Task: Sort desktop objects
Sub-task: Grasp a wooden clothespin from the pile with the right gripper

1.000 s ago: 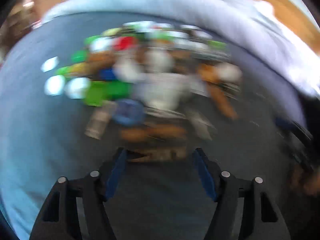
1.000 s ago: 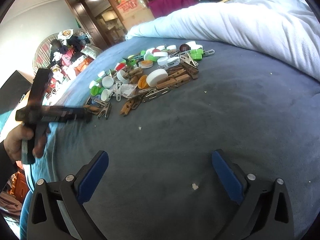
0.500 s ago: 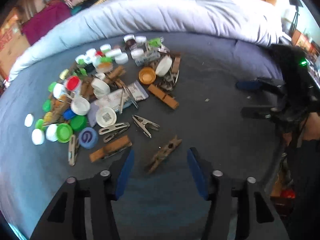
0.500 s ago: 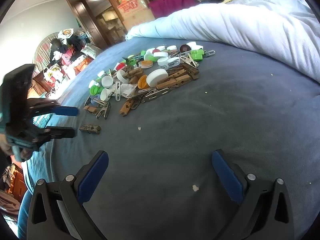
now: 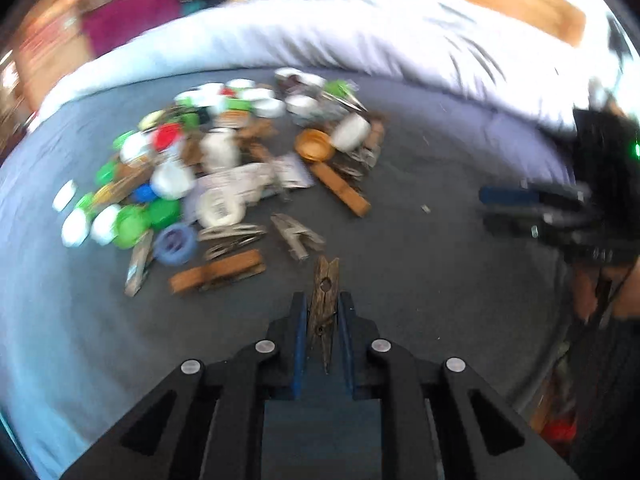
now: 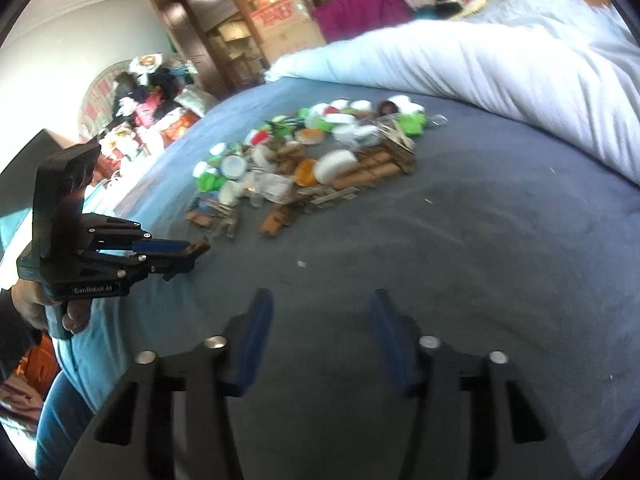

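Note:
My left gripper (image 5: pixel 323 312) is shut on a dark wooden clothespin (image 5: pixel 325 292), which points forward between the blue pads. In the right wrist view the left gripper (image 6: pixel 188 254) shows at the left with the clothespin (image 6: pixel 200 247) at its tip. A pile of bottle caps, wooden clothespins and metal clips (image 5: pixel 224 176) lies on the grey-blue bed cover ahead; it also shows in the right wrist view (image 6: pixel 316 172). My right gripper (image 6: pixel 318 320) is open and empty over bare cover, and shows at the right of the left wrist view (image 5: pixel 504 208).
A white duvet (image 6: pixel 500 64) is heaped along the far side of the bed. Boxes and clutter (image 6: pixel 276 8) stand beyond the bed. The bed's edge (image 6: pixel 100 320) drops off at the left near the hand on the left gripper.
My left gripper has shut on the dark wooden clothespin that lay between its open fingers. My right gripper has narrowed its opening and shifted view slightly.

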Demonstrator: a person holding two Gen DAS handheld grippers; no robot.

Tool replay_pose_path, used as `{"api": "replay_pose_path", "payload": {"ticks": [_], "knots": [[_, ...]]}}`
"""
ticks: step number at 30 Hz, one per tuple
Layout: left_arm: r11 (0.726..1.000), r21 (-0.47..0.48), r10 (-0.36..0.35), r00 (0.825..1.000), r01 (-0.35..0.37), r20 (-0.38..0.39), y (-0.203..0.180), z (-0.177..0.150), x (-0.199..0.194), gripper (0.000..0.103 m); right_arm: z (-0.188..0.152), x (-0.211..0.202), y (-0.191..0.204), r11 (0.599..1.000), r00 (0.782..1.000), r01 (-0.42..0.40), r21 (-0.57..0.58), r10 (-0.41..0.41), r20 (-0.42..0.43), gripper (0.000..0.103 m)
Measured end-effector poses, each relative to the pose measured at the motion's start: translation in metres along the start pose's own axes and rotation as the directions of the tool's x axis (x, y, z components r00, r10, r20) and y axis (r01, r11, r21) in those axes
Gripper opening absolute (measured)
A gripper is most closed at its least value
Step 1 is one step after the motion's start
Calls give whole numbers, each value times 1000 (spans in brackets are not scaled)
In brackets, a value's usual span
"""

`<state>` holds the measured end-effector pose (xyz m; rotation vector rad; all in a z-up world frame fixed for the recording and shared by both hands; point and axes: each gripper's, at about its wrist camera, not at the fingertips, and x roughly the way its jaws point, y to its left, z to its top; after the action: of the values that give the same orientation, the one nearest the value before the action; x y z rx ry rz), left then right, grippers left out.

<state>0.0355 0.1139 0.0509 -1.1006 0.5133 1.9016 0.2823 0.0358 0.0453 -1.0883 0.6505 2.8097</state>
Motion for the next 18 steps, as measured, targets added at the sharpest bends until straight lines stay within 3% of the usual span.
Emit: {"api": "replay_pose_path", "payload": {"ticks": [3, 7, 11, 18], "knots": [[996, -91, -5, 1000, 8, 27, 14, -13, -10, 16, 13, 15, 20, 997, 998, -65, -41, 64, -19, 49], [994, -113, 2, 1000, 0, 19, 17, -18, -6, 16, 35, 45, 41, 992, 993, -115, -42, 113, -42, 45], [991, -133, -2, 999, 6, 34, 20, -18, -4, 16, 53, 68, 51, 997, 998, -44, -71, 41, -40, 34], [990, -140, -11, 999, 17, 47, 22, -19, -4, 16, 60, 103, 51, 993, 995, 35, -113, -45, -92, 32]]}}
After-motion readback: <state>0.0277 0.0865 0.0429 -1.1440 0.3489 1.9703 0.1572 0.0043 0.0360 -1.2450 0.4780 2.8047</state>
